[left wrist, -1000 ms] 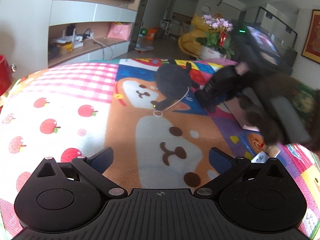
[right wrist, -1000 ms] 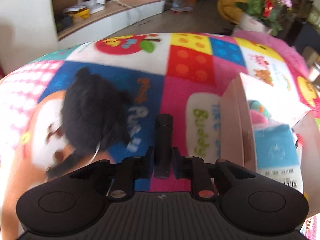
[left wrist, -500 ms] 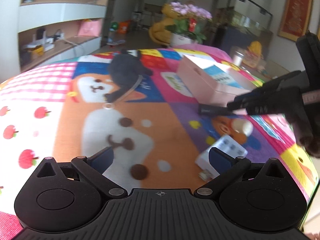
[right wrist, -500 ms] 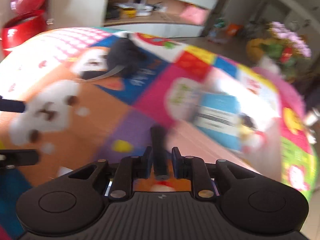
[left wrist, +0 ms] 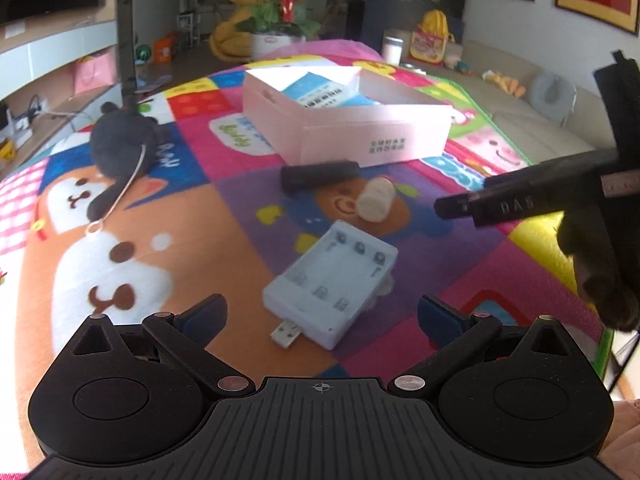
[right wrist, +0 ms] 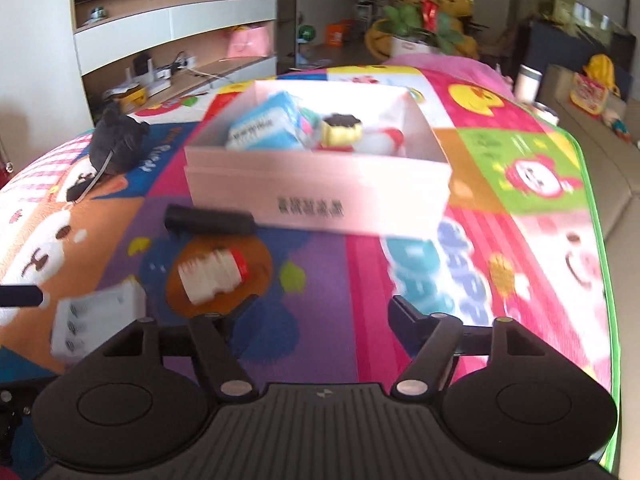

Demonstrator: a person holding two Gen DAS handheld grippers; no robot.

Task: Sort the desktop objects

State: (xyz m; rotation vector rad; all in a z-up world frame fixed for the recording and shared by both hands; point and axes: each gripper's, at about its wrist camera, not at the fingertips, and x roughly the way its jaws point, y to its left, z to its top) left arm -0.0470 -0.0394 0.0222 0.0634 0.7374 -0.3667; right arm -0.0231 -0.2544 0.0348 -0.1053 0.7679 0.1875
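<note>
Black cylinder (right wrist: 210, 220) now lying near pink box (right wrist: 316, 196), dropped short. Right gripper (right wrist: 322, 312) jaws just opened, empty. Left gripper (left wrist: 320, 314) wide open, empty, over battery charger (left wrist: 330, 284).

The right view is motion-blurred: the print on the pink box (right wrist: 316, 184) is unreadable and the toys inside it smear together. The charger (right wrist: 96, 322) at 8 o'clock is partly hidden behind the right tongs (right wrist: 322, 314). In the left view the box label (left wrist: 386, 146) is too small to read.

Bright daylight, soft shadows; fisheye bends the edges, and motion blur smears the right wrist view.
</note>
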